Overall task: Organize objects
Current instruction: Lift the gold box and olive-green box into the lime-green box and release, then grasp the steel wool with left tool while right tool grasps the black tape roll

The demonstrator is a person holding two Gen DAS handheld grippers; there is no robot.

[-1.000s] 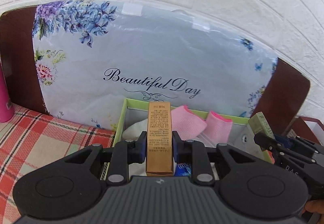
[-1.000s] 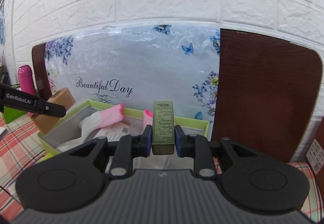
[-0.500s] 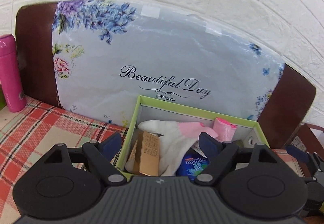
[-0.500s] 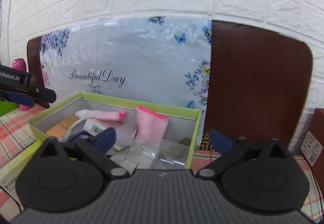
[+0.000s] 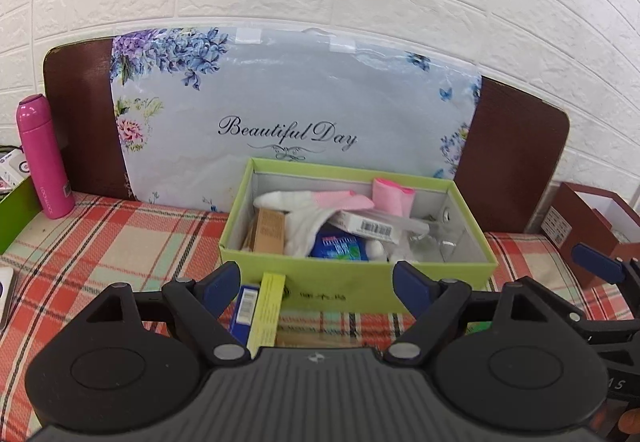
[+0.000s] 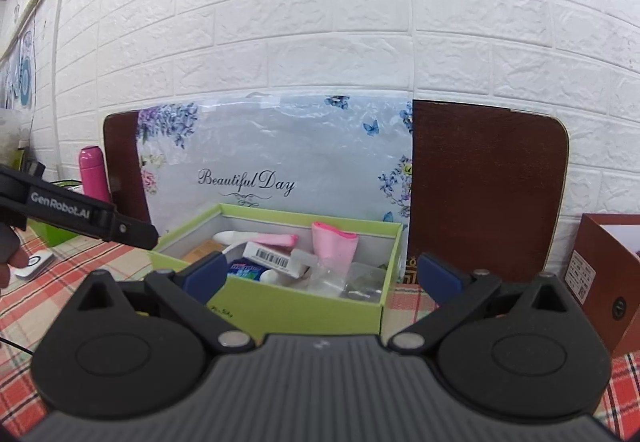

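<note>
Green cardboard box point(image 5: 356, 292) sits on the plaid surface point(image 5: 100, 242), already holding socks point(image 5: 308, 210), a tan carton point(image 5: 270, 230), a blue packet point(image 5: 340, 247) and a barcoded carton point(image 5: 370, 227). Left claw point(image 5: 316, 284) and right claw point(image 6: 322, 272) both gape wide, empty. Loose items lie just in front of the box: a yellow carton point(image 5: 267, 310) touching a blue one point(image 5: 244, 308). For the next pick, I would lower the left claw straight over 1 carton only, squeezing its long sides.

A white embossed brick-pattern wall point(image 5: 360, 2) rises behind a dark brown wooden board point(image 6: 488, 190) and a red plaid tablecloth-covered counter point(image 5: 120, 238).
</note>
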